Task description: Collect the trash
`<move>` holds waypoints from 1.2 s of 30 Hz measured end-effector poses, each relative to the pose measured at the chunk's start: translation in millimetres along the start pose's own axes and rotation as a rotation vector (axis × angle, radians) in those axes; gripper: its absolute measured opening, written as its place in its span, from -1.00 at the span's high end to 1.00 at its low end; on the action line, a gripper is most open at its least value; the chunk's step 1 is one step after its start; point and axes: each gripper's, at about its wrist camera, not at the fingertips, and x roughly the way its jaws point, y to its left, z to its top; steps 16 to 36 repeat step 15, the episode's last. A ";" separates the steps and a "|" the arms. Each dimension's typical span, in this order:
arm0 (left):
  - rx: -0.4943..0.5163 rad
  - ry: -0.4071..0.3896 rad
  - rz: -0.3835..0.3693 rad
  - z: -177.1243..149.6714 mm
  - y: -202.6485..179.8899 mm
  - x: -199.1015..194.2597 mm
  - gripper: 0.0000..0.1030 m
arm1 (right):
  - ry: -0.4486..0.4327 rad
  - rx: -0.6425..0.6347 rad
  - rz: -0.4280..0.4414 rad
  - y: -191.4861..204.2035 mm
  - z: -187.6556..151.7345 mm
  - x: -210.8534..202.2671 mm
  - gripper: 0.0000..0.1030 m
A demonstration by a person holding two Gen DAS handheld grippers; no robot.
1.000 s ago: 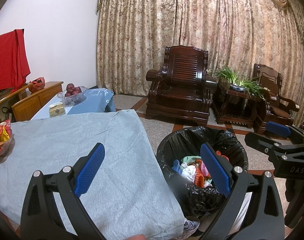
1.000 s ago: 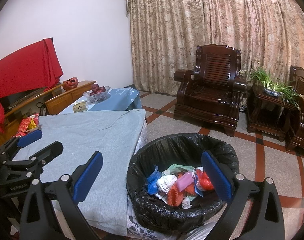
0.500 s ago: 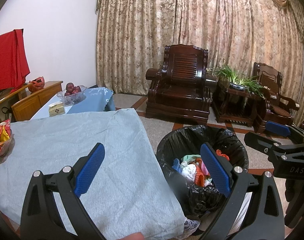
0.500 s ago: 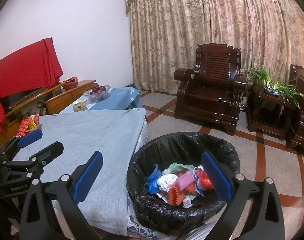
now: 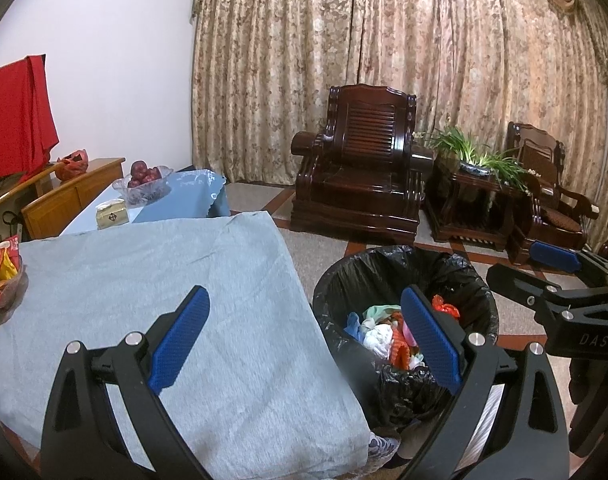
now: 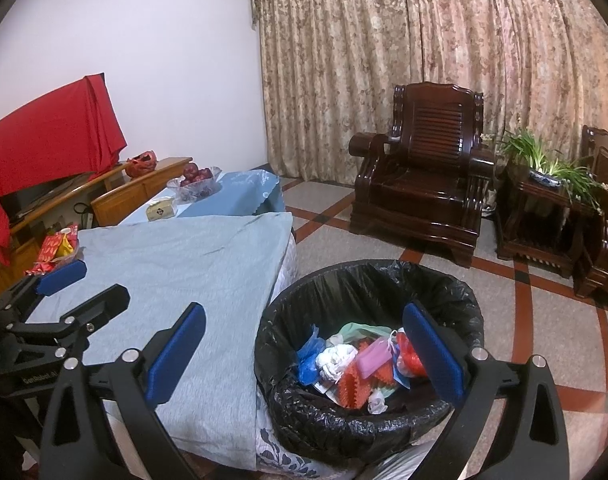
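Observation:
A bin with a black liner (image 5: 459, 272) (image 6: 443, 288) stands on the floor beside the table. It holds mixed trash (image 5: 377, 334) (image 6: 355, 360): blue plastic, white tissue, pink and red wrappers. My left gripper (image 5: 304, 336) is open and empty, above the table's right edge and the bin. My right gripper (image 6: 304, 352) is open and empty, above the bin's near left rim. Each gripper shows in the other's view: the right one (image 5: 555, 264) and the left one (image 6: 60, 280).
The table under a grey-blue cloth (image 5: 144, 280) (image 6: 184, 264) carries a bowl of red snack packets (image 5: 0, 276) (image 6: 56, 248) at its far left. Behind it are a low blue-covered table with a fruit bowl (image 5: 142, 178), a dark wooden armchair (image 5: 359, 172) and a plant stand (image 5: 475, 184).
Both grippers have lifted and tilted very slightly; the bin and table sit a little lower in both views. Both grippers stay open and empty.

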 end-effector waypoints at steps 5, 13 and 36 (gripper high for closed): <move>0.000 0.000 0.000 0.6 0.4 -0.4 -0.82 | 0.008 0.002 0.002 2.1 -7.0 3.3 -0.89; 0.003 0.010 0.004 -7.5 -2.4 2.2 -0.82 | 0.012 0.003 0.004 -0.9 -5.8 6.0 -0.89; 0.002 0.010 0.004 -9.0 -2.1 1.6 -0.82 | 0.013 0.003 0.004 -0.4 -6.1 5.8 -0.89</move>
